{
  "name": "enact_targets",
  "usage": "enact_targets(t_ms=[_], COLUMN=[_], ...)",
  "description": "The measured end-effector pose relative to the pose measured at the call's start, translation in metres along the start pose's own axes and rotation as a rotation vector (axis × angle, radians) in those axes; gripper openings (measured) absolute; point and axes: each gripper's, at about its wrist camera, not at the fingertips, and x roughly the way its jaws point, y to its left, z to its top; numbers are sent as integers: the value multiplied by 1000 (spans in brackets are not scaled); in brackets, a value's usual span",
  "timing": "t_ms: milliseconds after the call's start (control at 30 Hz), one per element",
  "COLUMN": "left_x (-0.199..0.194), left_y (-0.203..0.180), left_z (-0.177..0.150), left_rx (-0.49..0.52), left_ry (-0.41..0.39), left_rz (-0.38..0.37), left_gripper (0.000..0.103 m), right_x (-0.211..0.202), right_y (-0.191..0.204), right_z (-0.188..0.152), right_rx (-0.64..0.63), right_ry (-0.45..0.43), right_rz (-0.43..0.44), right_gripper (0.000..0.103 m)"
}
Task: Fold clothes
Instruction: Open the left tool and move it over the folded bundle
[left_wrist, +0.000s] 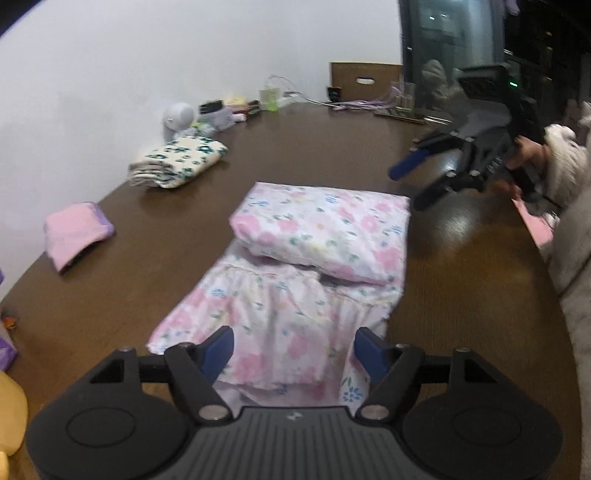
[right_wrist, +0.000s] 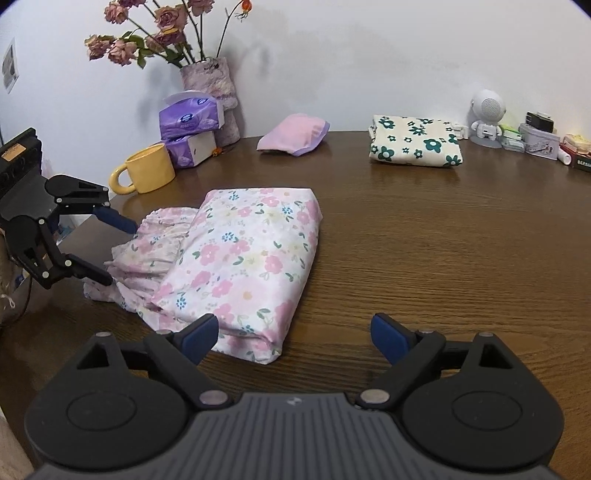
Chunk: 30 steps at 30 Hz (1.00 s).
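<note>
From the left wrist view, the left gripper (left_wrist: 293, 350) hung with its blue-padded jaws apart over the near, ruffled end of the pink floral garment (left_wrist: 295, 266), pressing on nothing. That garment lay in the middle of the brown wooden counter (left_wrist: 461, 258), its far half folded over into a thick pad and its near half spread in a single layer. Further left sat a small folded pink cloth (left_wrist: 75, 232), and beyond it a folded cream cloth with green flowers (left_wrist: 177, 162). At far right the right gripper (left_wrist: 417, 184) hovered above the counter, held by a hand (left_wrist: 524, 162) in a fluffy pale sleeve, its jaws spread and empty. From the right wrist view, the right gripper (right_wrist: 291, 339) stood wide open just above the near corner of the folded floral garment (right_wrist: 243, 266), not touching it. At left the left gripper (right_wrist: 118, 251) straddled the ruffled edge with its jaws parted. A yellow mug (right_wrist: 147, 170), purple tissue packs (right_wrist: 192, 125) and a vase of dried roses (right_wrist: 210, 85) stood along the far left wall.
</note>
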Motion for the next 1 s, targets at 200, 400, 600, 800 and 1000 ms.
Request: enact_targets(t_ms=[200,400,600,800,1000], left_x=[-6,-36,-9,36,61], left_y=[-6,-21,-17,-2,9], left_z=[0,6,32,35,19], left_rx=[-34,-85,-108,-105,-151], left_ry=[-42,-212,-195,-104,-7], left_rz=[52,140,153,90,49], left_gripper=[74,93,94,86,74], right_x=[-3,-10,-12,-14,-18], right_y=[3,13,12,15,8], right_z=[-8,-22,-29,-38,-40], right_rx=[65,116,175,189,212], right_ry=[-10,-15,-45,-48,-75], right_rz=[-33,-44,-48,-40,-36], right_gripper=[91,92,92,92,92])
